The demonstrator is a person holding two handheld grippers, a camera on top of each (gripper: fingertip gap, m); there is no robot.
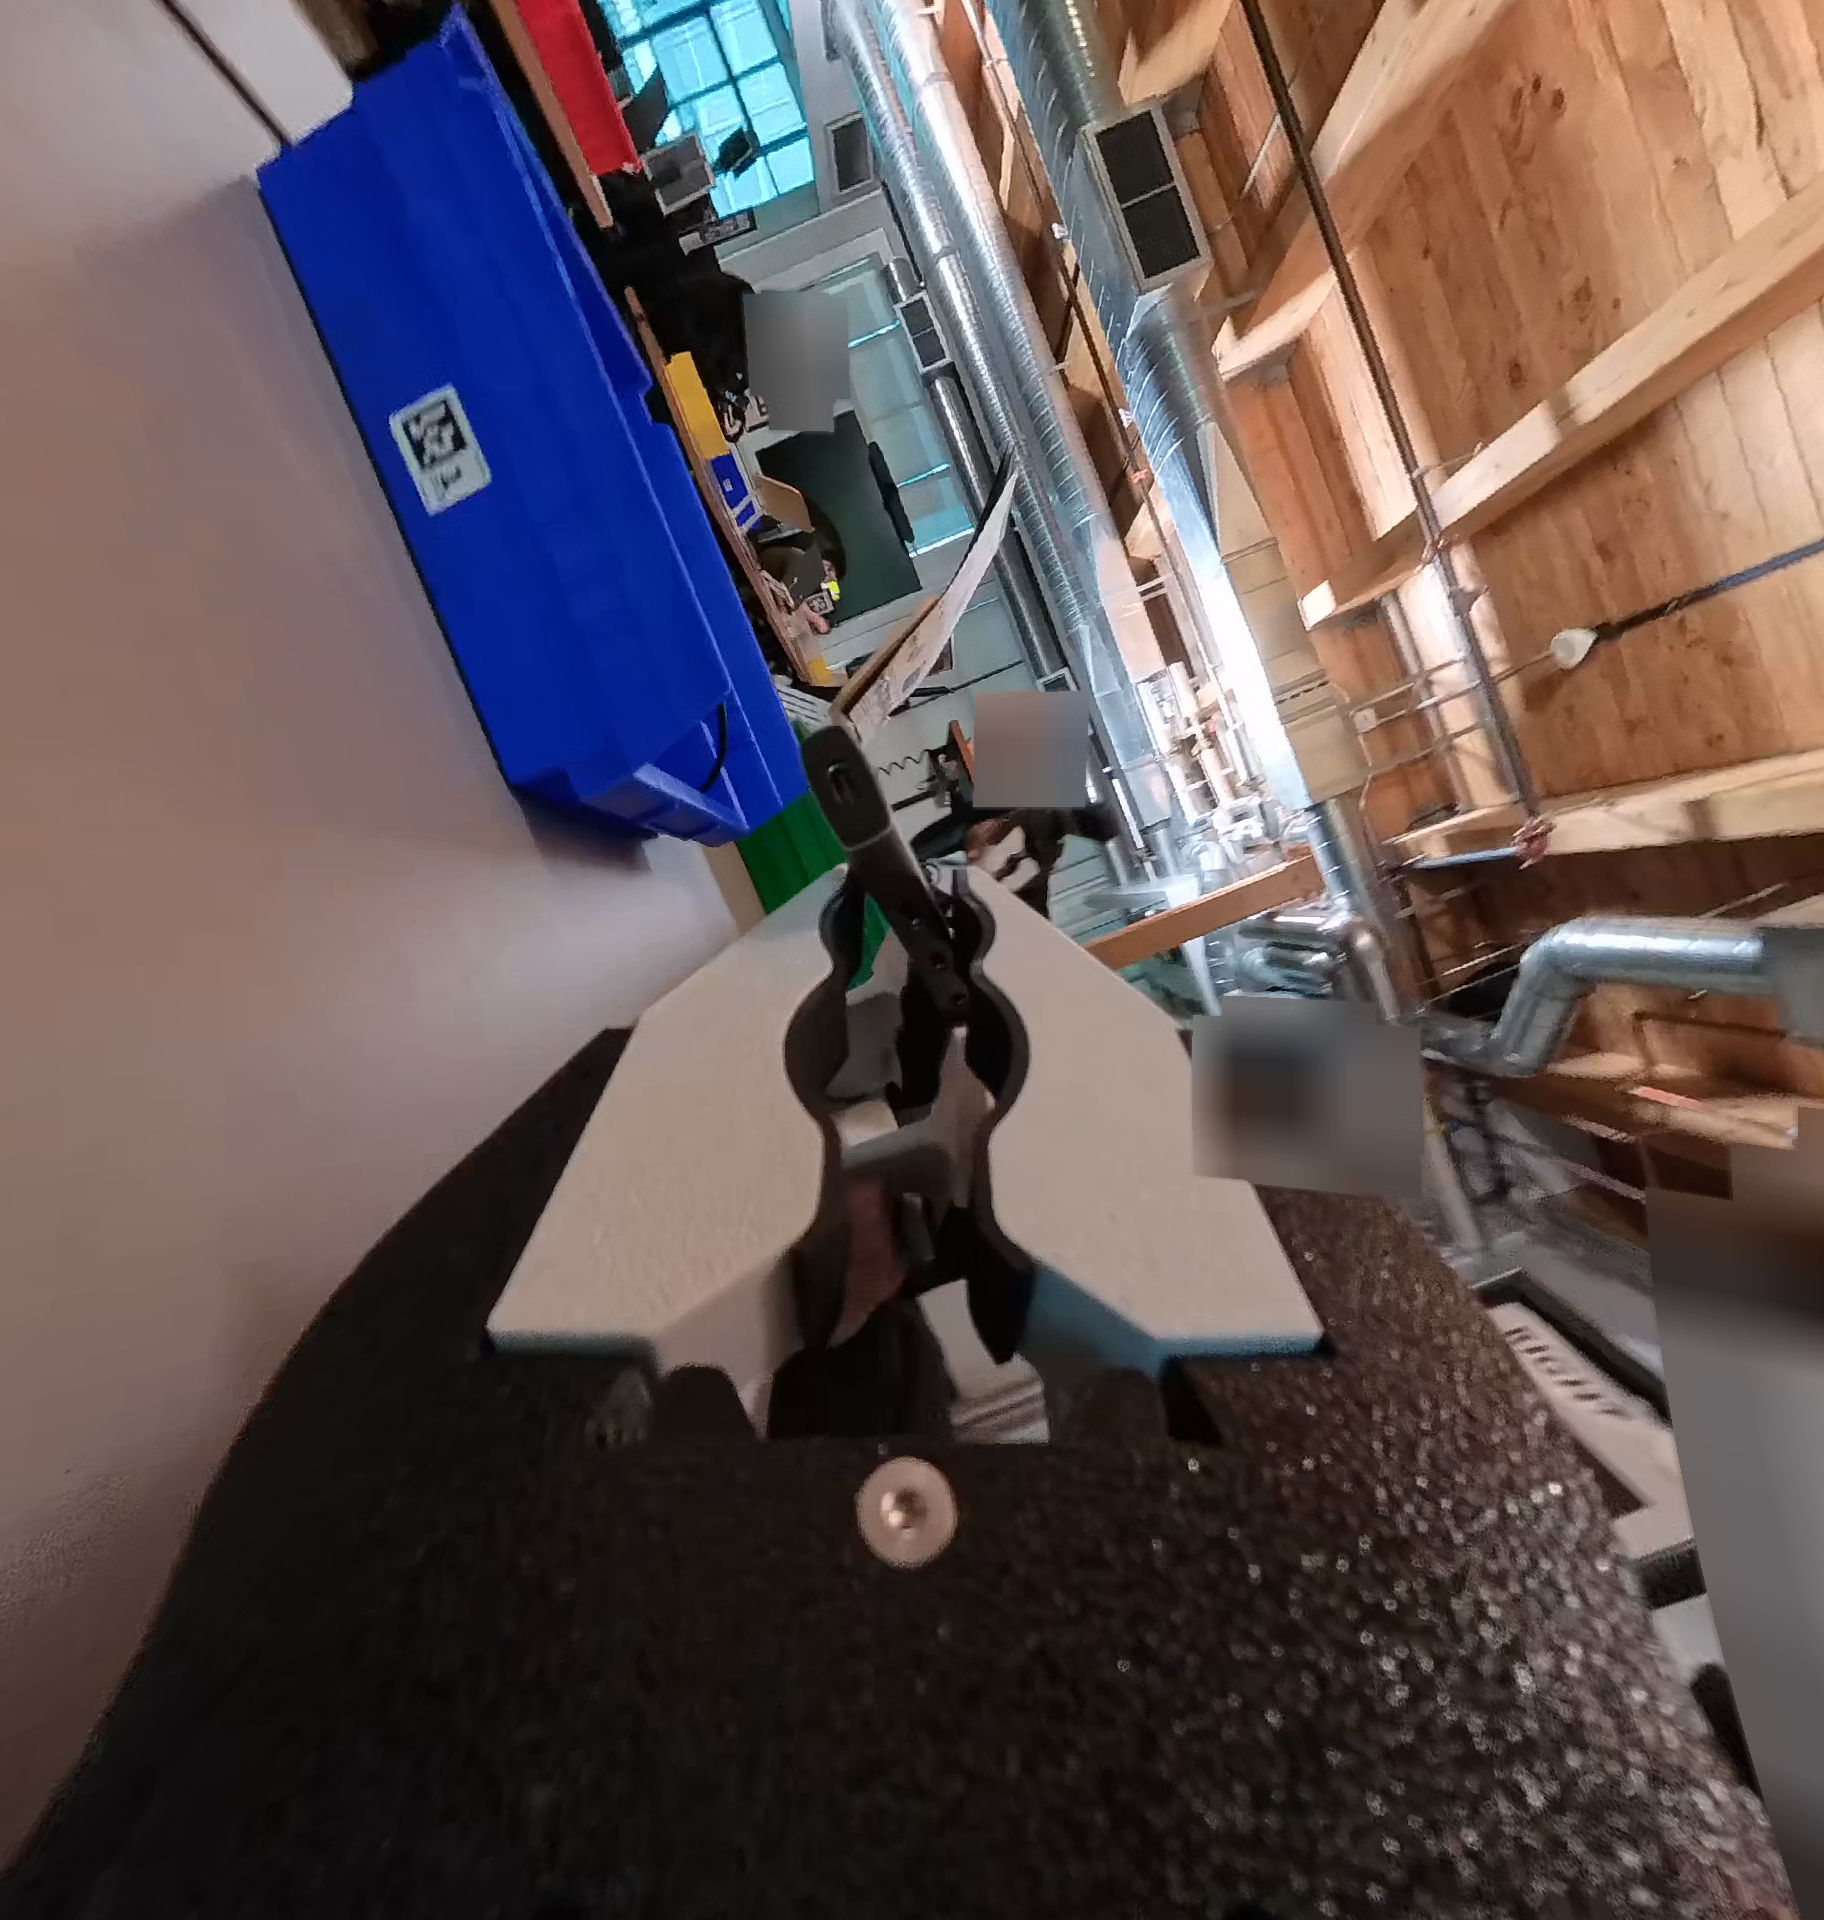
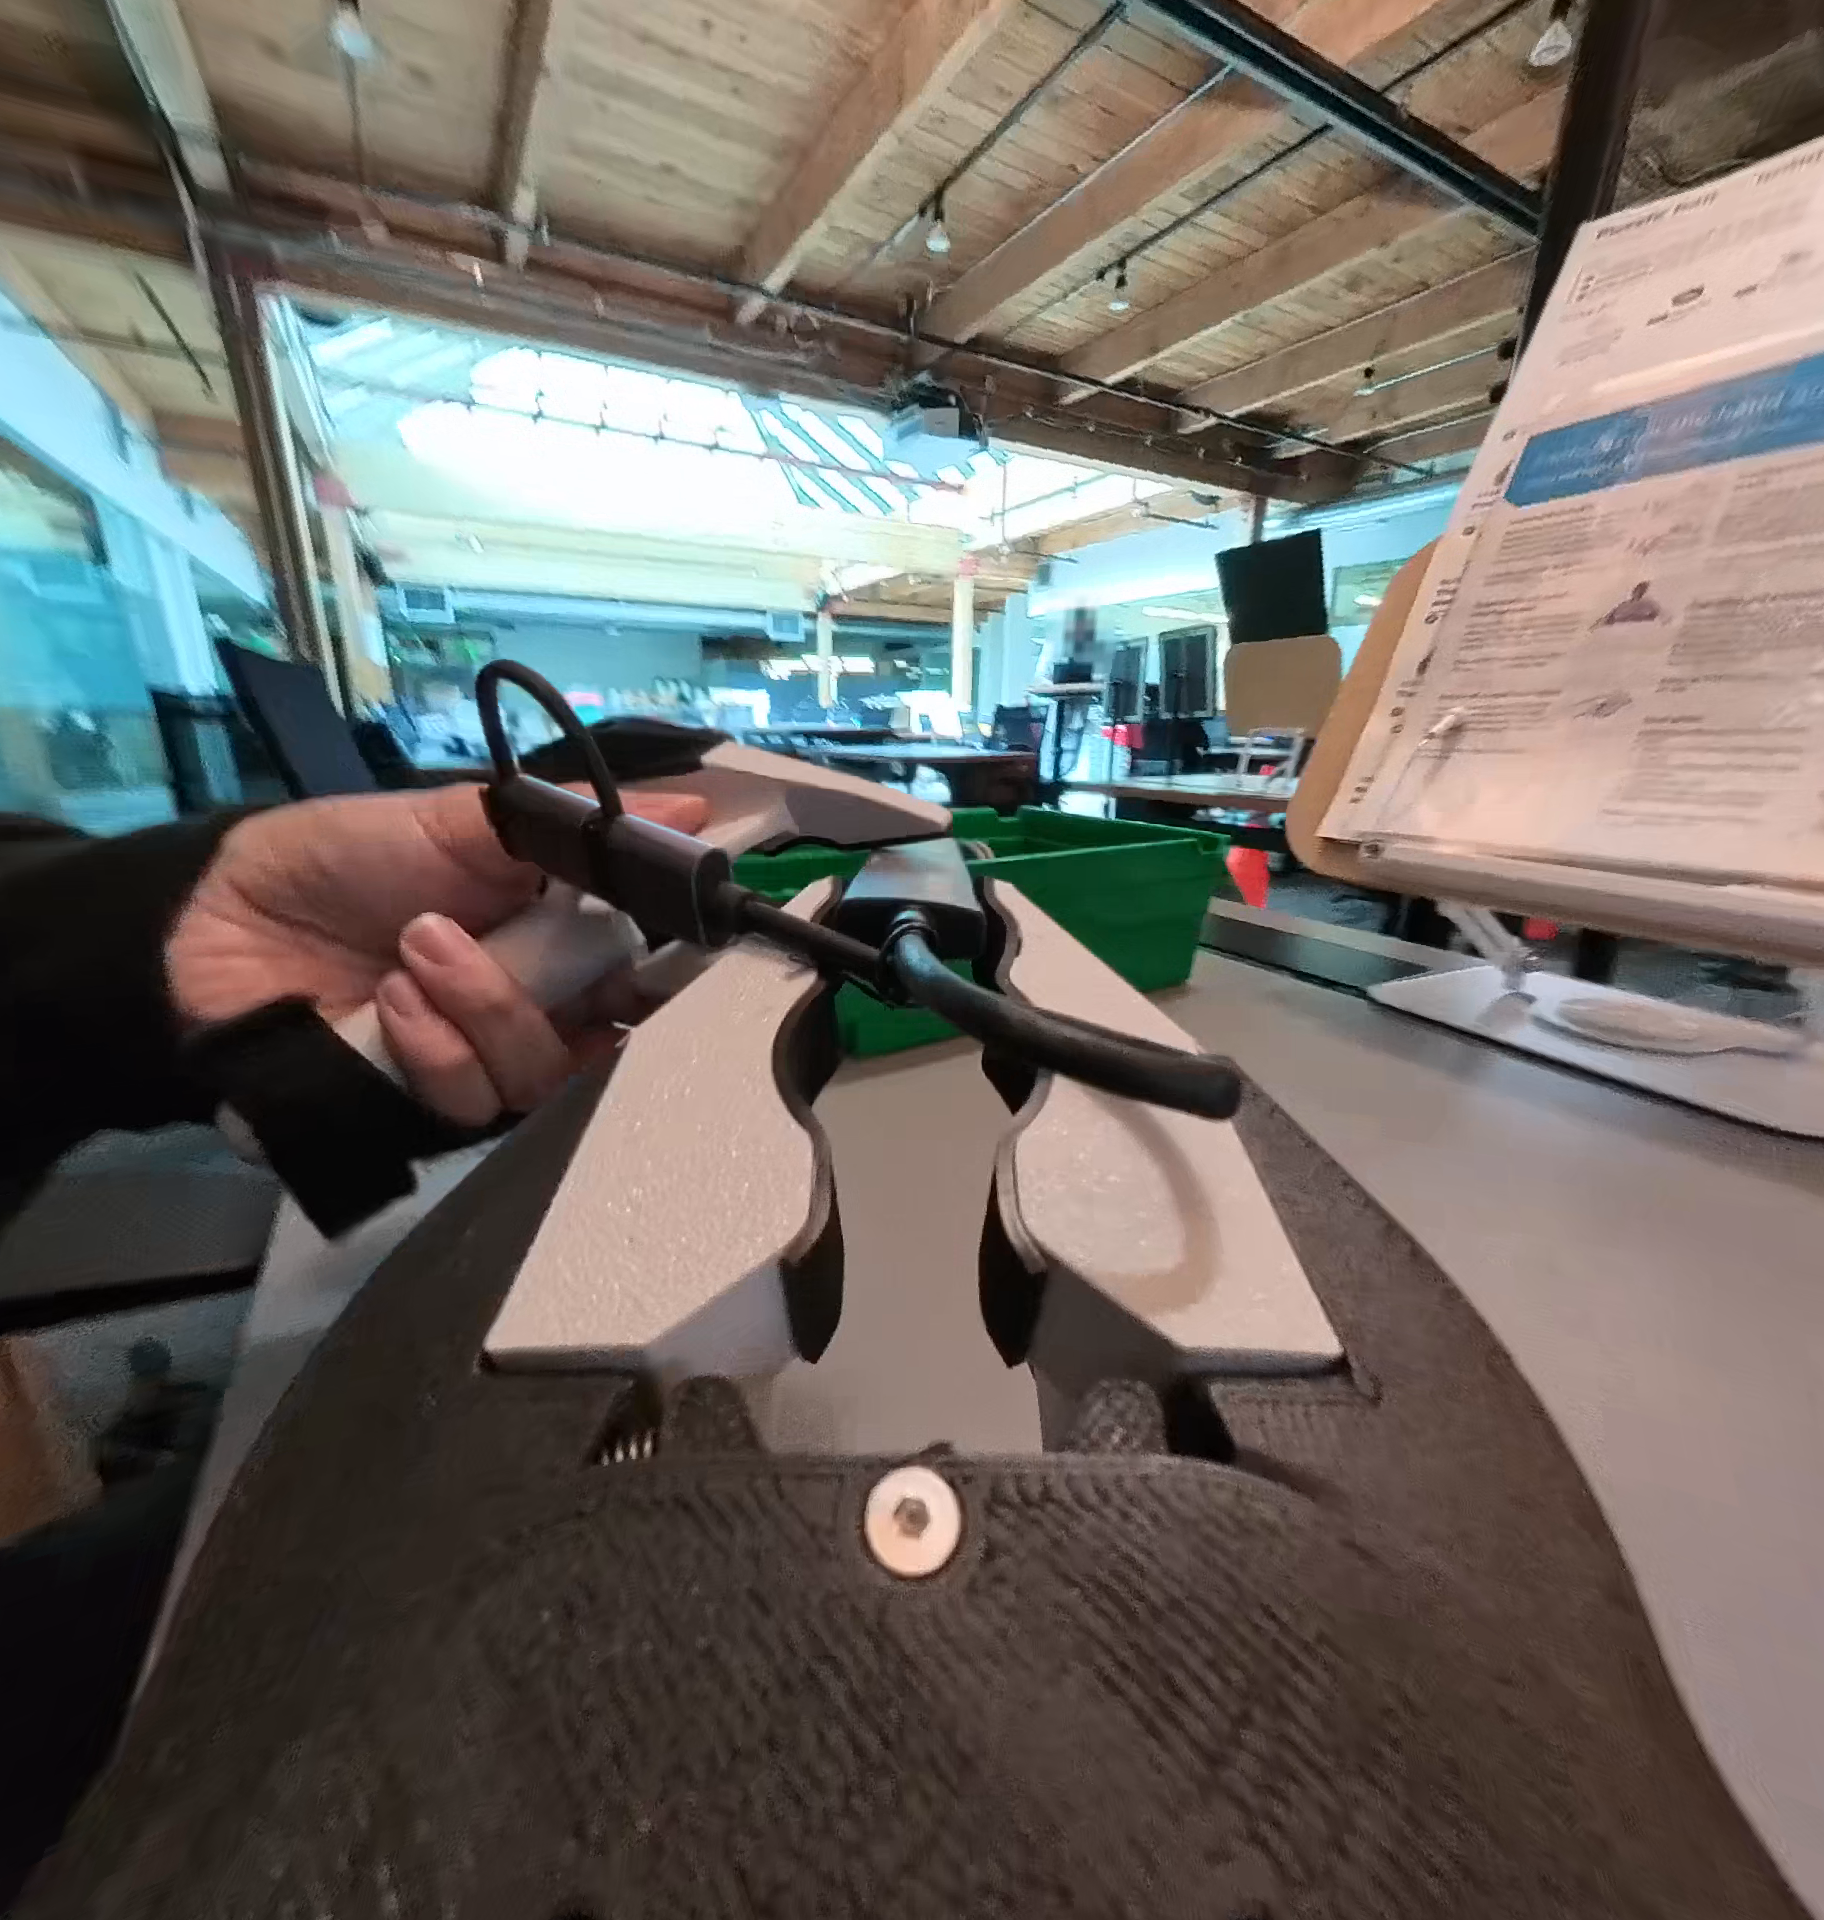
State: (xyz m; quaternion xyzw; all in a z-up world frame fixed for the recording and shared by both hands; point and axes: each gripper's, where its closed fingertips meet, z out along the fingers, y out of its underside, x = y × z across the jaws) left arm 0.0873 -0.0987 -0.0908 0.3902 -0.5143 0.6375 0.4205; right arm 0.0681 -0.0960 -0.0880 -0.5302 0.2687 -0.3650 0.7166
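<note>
Two hand-held grippers clamped on one black cable (image 2: 1043, 1023) — green bin (image 2: 1116, 894) (blue bin (image 1: 534, 499) beside) behind.

Lighting: bright daylight via skylights (image 2: 679, 436) and windows (image 1: 721, 114), blown-out glare. Quality: fisheye bending at edges; motion blur in bkgd, both views.

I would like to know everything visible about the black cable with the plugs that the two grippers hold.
The black cable is short, thick and rubbery-looking. One end joins a flat dark adapter body clamped at the tips of the right gripper. A second thinner lead runs to a black plug, from which a small loop rises; the left gripper pinches there, beside a person's hand. It is held above the grey table, before a green bin.
</note>
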